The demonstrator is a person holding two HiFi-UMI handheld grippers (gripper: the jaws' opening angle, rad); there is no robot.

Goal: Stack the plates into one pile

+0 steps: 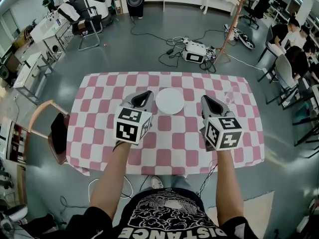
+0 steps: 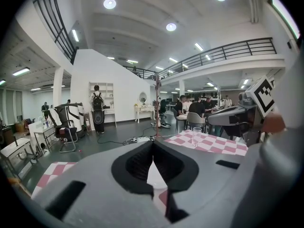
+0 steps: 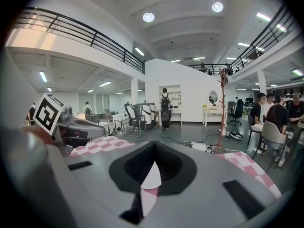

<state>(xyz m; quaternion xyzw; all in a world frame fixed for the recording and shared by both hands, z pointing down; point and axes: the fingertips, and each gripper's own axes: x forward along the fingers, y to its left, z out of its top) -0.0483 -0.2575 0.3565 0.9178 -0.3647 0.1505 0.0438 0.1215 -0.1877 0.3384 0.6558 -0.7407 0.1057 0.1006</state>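
OK, one white plate (image 1: pixel 169 101) visible: flat, face up, round so no long axis, mid-table on the checked tablecloth (image 1: pixel 94 133). Left gripper (image 1: pixel 145 95) and right gripper (image 1: pixel 208 101) flank it, jaws closed, empty. One glass (image 1: pixel 230 94) to its right.

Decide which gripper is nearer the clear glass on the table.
Right. The right gripper sits just beside the glass; the left gripper is beyond the white plate.

One table (image 1: pixel 99 133), one glass (image 1: pixel 230 95), one chair (image 1: pixel 42 114) at the side. Two grippers were up: left gripper (image 1: pixel 148 94), right gripper (image 1: pixel 206 100). One white plate (image 1: pixel 169 101) showed; whether more lay under it couldn't be told.
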